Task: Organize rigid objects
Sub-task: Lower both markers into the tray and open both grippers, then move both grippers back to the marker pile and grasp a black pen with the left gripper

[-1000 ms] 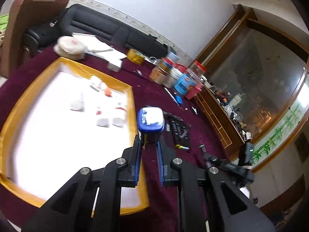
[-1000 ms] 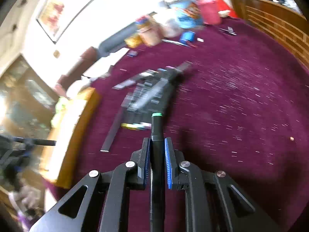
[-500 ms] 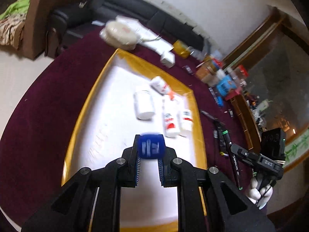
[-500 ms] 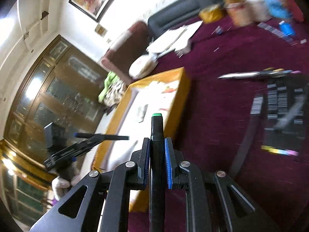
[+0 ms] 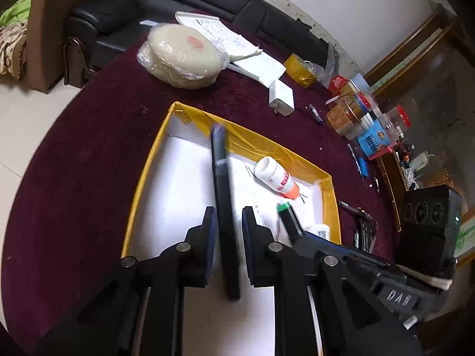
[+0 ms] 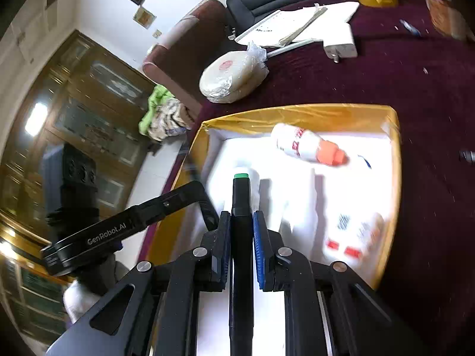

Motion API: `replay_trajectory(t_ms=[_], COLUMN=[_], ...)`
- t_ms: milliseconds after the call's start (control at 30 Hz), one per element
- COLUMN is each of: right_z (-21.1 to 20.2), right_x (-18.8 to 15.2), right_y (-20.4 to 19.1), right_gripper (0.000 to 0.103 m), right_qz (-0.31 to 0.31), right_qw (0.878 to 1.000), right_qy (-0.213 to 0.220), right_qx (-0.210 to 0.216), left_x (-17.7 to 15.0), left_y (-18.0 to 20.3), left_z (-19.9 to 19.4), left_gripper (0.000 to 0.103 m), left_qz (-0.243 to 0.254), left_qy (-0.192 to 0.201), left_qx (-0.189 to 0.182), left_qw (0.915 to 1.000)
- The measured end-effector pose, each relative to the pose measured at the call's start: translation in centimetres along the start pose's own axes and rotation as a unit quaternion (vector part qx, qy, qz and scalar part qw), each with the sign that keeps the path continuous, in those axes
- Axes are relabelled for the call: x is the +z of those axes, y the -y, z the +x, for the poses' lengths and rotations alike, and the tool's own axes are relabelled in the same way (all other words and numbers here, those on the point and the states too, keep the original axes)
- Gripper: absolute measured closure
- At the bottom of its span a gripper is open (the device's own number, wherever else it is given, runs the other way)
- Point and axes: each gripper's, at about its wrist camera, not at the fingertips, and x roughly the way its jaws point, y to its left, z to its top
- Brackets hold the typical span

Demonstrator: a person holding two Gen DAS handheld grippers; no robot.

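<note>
Left gripper (image 5: 227, 222): its jaws are almost together, clamped on a long dark bar (image 5: 221, 190). The bar looks blurred, so I cannot tell just what it is.
Right gripper (image 6: 241, 231): its jaws are close together, clamped on a black pen (image 6: 241, 207) with a green tip.
Where the things are: both are held up over the tray (image 5: 139, 178). The bar's tip reaches toward the tray's far edge. The pen points at the middle of the tray.
Tray: white inside with a yellow rim, on the dark red table (image 5: 74, 163).
Already in the tray: a white bottle (image 5: 274, 176) with an orange cap lies on its side near the far right corner. More white bottles lie by the right edge, too blurred to count.
How the pen will handle: I think it is light, stiff and smooth. It could roll when let go. The grip is across its body, below the tip, which looks like a good place.
How the bar will handle: it looks stiff and thin. It is long, so it may tip if held near one end.
What could go wrong: a thing dropped from high up may bounce or roll into the bottles.
</note>
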Motion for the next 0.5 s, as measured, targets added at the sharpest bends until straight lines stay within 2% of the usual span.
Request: replay_trajectory(t_ms=[100, 167, 233, 267, 333, 433, 500], right_z=[0.8, 0.9, 0.6, 0.0, -1.7, -5.2, -7.4], right_x=[0.6, 0.5, 0.8, 0.8, 0.7, 0.0, -0.5], right_y=[-0.3, -0.5, -0.7, -0.8, -0.8, -0.3, 0.4], right_gripper=[0.089, 0.088, 0.08, 0.074, 0.071, 0.07, 0.067], right_qz=[-0.015, -0.029, -0.042, -0.047, -0.058, -0.07, -0.074], right_qw=[0.999, 0.997, 0.996, 0.995, 0.993, 0.991, 0.987], right_qy=[0.004, 0.016, 0.023, 0.031, 0.051, 0.081, 0.105], right_qx=[-0.035, -0.064, -0.078, -0.082, -0.086, -0.086, -0.093], left_x=[-0.1, -0.4, -0.9, -1.2, -1.8, -2.8, -3.6], left_y=[-0.4, -0.6, -0.7, -0.6, -0.5, 0.1, 0.9], left_z=[0.3, -0.2, -1.0, -1.5, -2.4, -3.7, -4.4], left_gripper=[0.088, 0.084, 0.069, 0.067, 0.057, 0.055, 0.053], left_qz=[-0.012, -0.017, -0.02, -0.021, -0.023, -0.024, -0.021], left_qy=[0.002, 0.007, 0.016, 0.023, 0.032, 0.042, 0.047], left_qx=[-0.001, -0.009, -0.004, -0.002, -0.001, -0.008, -0.011], left_qw=[0.9999, 0.9998, 0.9997, 0.9995, 0.9992, 0.9988, 0.9986])
